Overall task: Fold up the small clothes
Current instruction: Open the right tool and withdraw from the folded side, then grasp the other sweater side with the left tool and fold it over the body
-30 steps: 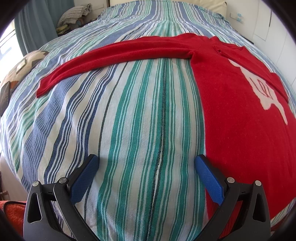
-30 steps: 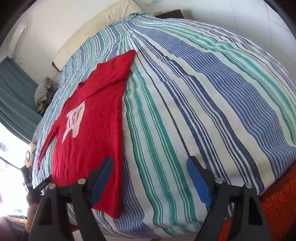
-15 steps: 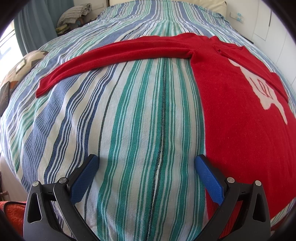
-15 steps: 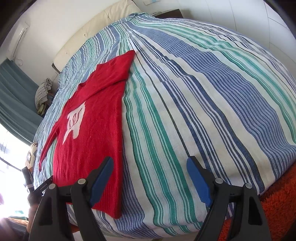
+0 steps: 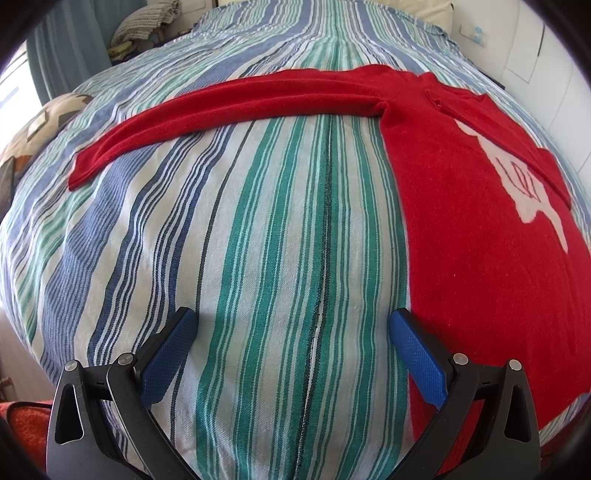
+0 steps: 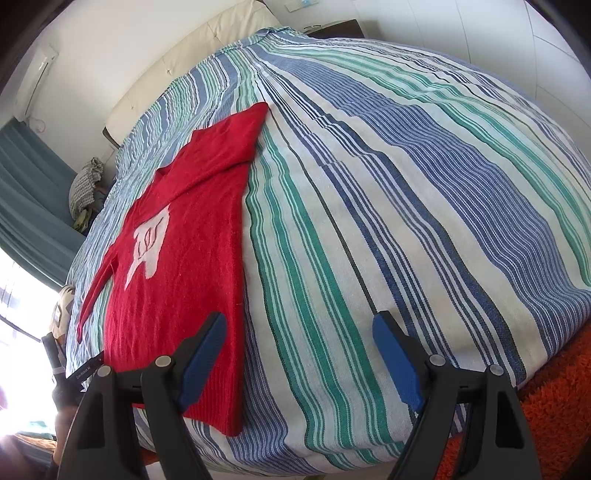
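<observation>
- Striped bed cover (image 5: 258, 240): bare beneath both grippers.
- Red sweater (image 5: 461, 229): flat on cover, one sleeve (image 5: 221, 107) outstretched.
- Left gripper (image 5: 291, 332), right gripper (image 6: 299, 332): fingers apart, empty.
- Folding seemingly just starting; next, likely pinching that sleeve inward.

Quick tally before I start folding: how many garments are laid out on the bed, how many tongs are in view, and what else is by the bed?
Red sweaters: 1, spread on the striped bedspread
Tongs: 2, left tongs and right tongs, both open and empty
Patterned cushions: 1
Heaps of grey checked cloth: 1
Total: 5
</observation>
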The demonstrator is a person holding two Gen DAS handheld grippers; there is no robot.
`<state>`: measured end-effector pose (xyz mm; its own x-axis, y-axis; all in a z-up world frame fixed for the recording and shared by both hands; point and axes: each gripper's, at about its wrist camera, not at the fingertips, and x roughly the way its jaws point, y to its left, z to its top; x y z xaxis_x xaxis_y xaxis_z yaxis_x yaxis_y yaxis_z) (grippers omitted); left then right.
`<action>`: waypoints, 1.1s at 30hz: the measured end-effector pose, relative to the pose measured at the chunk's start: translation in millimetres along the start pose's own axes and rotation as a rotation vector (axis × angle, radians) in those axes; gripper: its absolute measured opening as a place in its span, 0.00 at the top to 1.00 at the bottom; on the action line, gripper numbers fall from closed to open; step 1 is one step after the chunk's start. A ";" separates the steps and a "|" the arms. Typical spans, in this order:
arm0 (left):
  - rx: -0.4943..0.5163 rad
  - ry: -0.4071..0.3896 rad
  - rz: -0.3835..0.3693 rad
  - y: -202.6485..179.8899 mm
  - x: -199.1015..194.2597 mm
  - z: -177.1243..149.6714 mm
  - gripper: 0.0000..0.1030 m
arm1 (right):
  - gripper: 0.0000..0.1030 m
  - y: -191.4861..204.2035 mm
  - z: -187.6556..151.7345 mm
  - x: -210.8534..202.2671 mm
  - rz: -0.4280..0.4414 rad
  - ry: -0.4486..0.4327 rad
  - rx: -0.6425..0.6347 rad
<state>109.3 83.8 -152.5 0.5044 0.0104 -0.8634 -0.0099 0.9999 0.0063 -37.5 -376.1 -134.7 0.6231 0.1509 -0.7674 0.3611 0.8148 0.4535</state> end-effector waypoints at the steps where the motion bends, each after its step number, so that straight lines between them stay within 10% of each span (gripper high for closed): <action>1: -0.002 -0.001 -0.002 0.1 -0.7 0.0 0.00 | 0.22 -0.1 0.0 0.0 0.001 0.000 0.000; 5: -0.045 0.005 -0.044 7.7 -10.8 4.9 0.01 | 0.22 -0.5 0.2 -0.6 0.005 -0.001 0.006; 9: -0.263 -0.069 -0.303 46.9 -48.9 21.2 0.01 | 0.22 -2.4 -0.3 -1.2 0.009 -0.004 0.014; 15: -0.589 -0.152 -0.499 144.4 -69.3 58.6 0.01 | 0.22 -2.1 1.5 1.5 0.011 0.001 0.017; 23: -0.980 -0.040 -0.392 256.4 -7.4 52.8 0.04 | 0.21 -5.3 2.4 3.1 0.028 0.008 0.037; 33: -1.020 -0.008 -0.383 267.7 48.8 79.1 0.33 | 0.20 3.4 0.5 7.4 -0.019 0.015 -0.011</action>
<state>199.6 352.4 -153.0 0.6325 -0.2969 -0.7154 -0.5609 0.4614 -0.6874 -31.4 -372.5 -138.5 0.6057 0.1442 -0.7825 0.3648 0.8237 0.4342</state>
